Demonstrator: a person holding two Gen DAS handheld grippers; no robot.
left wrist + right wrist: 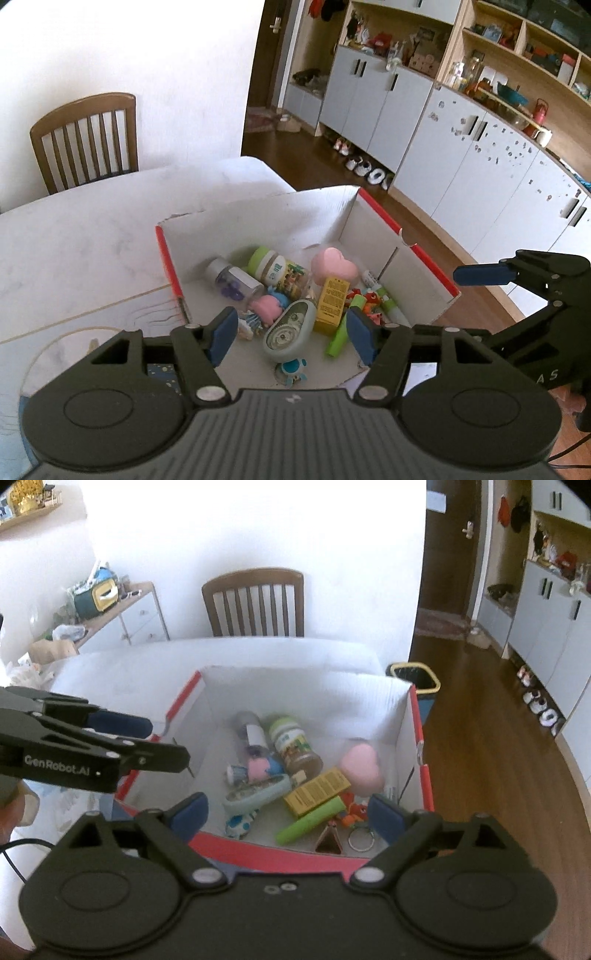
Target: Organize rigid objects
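Observation:
A white cardboard box with a red rim [170, 267] [280, 857] stands on the table. It holds several small things: a pink heart [334, 263] [362, 771], a yellow carton [333, 306] [317, 792], a green-lidded jar [279, 269] [293, 744], a clear bottle [231, 282], a teal correction-tape roller [290, 330] [258, 794] and a green marker [310, 821]. My left gripper [291, 336] hovers open over the box's near side, nothing between its pads. Over the near rim, my right gripper [288, 814] stands wide open and empty. The right gripper's blue pad [480, 275] shows beyond the box's right wall.
The table [81, 236] is white, with a wooden chair [86, 136] [255, 602] behind it. Its right edge drops to a wooden floor [491, 738], where a black bin with a yellow rim [413, 677] stands. Grey cabinets [461, 166] line the far wall.

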